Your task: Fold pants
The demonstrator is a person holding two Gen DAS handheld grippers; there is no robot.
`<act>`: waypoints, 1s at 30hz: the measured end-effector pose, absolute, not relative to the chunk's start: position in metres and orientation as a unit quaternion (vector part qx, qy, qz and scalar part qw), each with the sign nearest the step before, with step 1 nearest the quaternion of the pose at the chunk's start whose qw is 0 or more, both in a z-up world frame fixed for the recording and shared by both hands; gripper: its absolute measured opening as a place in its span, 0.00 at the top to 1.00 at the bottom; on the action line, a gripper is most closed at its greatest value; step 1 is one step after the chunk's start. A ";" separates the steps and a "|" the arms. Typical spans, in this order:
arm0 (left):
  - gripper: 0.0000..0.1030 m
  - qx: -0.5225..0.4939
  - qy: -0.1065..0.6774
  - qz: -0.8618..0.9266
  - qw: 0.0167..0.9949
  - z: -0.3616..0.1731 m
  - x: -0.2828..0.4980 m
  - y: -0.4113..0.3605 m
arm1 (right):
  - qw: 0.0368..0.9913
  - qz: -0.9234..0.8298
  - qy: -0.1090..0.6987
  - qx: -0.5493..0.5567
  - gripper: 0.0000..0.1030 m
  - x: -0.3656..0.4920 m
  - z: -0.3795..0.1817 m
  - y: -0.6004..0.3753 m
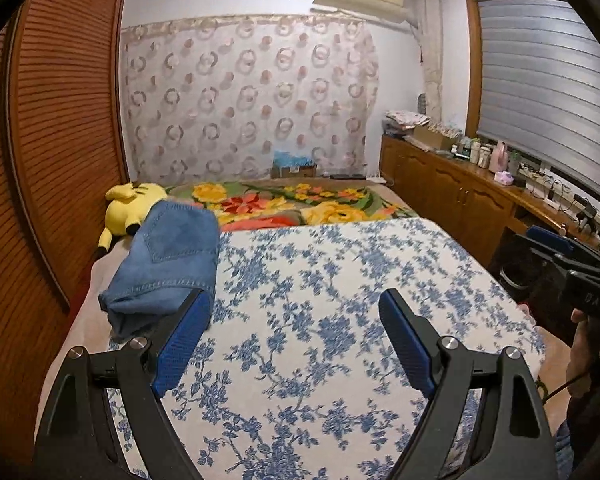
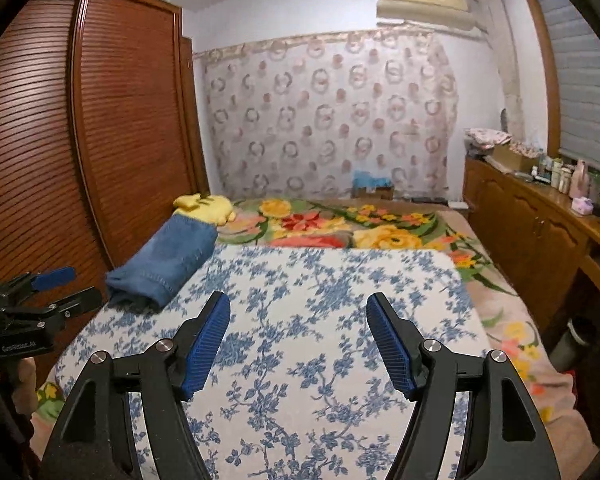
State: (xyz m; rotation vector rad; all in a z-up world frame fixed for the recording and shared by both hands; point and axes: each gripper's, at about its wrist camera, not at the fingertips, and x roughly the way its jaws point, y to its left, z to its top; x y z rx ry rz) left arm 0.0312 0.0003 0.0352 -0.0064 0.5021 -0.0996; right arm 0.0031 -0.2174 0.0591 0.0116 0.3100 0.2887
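Observation:
Folded blue denim pants (image 1: 168,264) lie at the left edge of the bed, partly on the blue-and-white floral cloth (image 1: 340,320); they also show in the right wrist view (image 2: 164,264). My left gripper (image 1: 296,308) is open and empty, its left finger just in front of the pants' near end. My right gripper (image 2: 298,312) is open and empty above the floral cloth, to the right of the pants. The right gripper shows at the left view's right edge (image 1: 572,264), and the left gripper at the right view's left edge (image 2: 56,284).
A yellow plush toy (image 1: 130,200) lies behind the pants. A colourful flowered blanket (image 1: 300,204) covers the far bed. A wooden slatted wardrobe (image 1: 52,160) stands left. A wooden cabinet (image 1: 460,192) with bottles runs along the right under the window.

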 end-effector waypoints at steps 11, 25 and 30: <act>0.16 -0.007 0.232 -0.046 0.971 0.050 0.022 -0.005 | 0.983 0.119 0.142 0.007 0.29 -0.005 0.054 -0.220; 0.16 -0.006 0.232 -0.041 0.972 0.051 0.023 -0.003 | 0.983 0.121 0.141 0.006 0.29 0.001 0.051 -0.224; 0.16 -0.007 0.233 -0.041 0.972 0.051 0.023 -0.003 | 0.982 0.123 0.141 0.005 0.29 0.002 0.050 -0.227</act>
